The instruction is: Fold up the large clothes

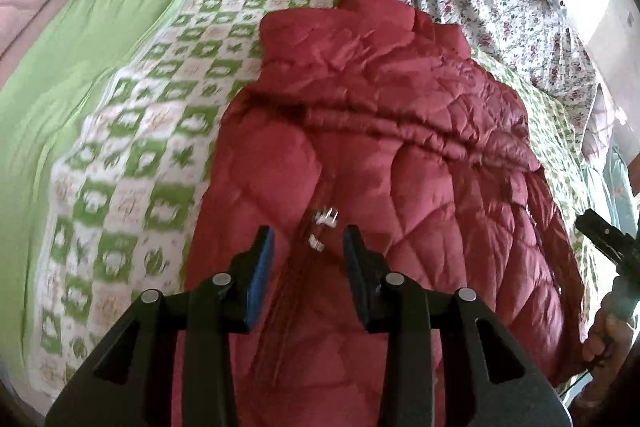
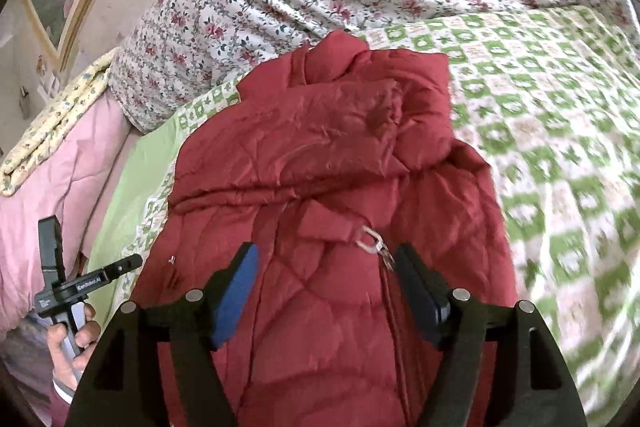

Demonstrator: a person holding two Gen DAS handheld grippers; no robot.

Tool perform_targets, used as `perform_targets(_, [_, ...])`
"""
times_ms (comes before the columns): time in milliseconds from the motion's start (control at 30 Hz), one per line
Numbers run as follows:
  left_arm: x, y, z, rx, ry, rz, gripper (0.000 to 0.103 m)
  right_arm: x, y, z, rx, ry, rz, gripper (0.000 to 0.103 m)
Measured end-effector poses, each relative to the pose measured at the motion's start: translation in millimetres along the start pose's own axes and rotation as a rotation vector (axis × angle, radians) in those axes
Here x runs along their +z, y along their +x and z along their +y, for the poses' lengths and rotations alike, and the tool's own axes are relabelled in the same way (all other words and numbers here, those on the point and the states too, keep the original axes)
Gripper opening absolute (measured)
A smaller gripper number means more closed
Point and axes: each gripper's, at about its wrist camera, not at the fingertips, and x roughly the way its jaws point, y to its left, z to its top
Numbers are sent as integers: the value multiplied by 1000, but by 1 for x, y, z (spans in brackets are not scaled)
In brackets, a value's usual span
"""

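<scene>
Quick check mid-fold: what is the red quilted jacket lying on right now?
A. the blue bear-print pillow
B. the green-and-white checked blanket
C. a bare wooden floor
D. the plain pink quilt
B: the red quilted jacket lies spread on the green-and-white checked blanket, whose squares show past both its sides; both grippers hover open above it.

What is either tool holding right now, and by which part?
Nothing. Both the left tool and the right tool hang open above the red quilted jacket, with no fabric between their fingers.
</scene>
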Motion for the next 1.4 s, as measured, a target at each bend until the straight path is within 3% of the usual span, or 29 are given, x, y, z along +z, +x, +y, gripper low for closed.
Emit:
perform_targets(233, [-27, -14, 17, 12, -21, 8, 34, -27, -34, -5, -57, -13, -12, 76])
perform_targets(333, [-36, -20, 23, 23, -26, 3, 46, -37, -45, -12, -79, -1, -12, 76])
perform_targets(733, [-62, -33, 46, 43, -53, 5, 47, -82, -69, -19, -199, -23, 36, 81])
perform_targets(800, [-65, -34, 48, 39, -60, 9, 54, -87, -69, -16, -211, -36, 49, 82])
perform_targets(1000, [-75, -37, 58, 12, -89, 6, 64, -98, -62, -11, -212, -52, 81, 84])
perform_targets(1400, [-99, -23, 59, 0, -76, 47, 64, -116, -61, -30, -135, 25, 99, 84])
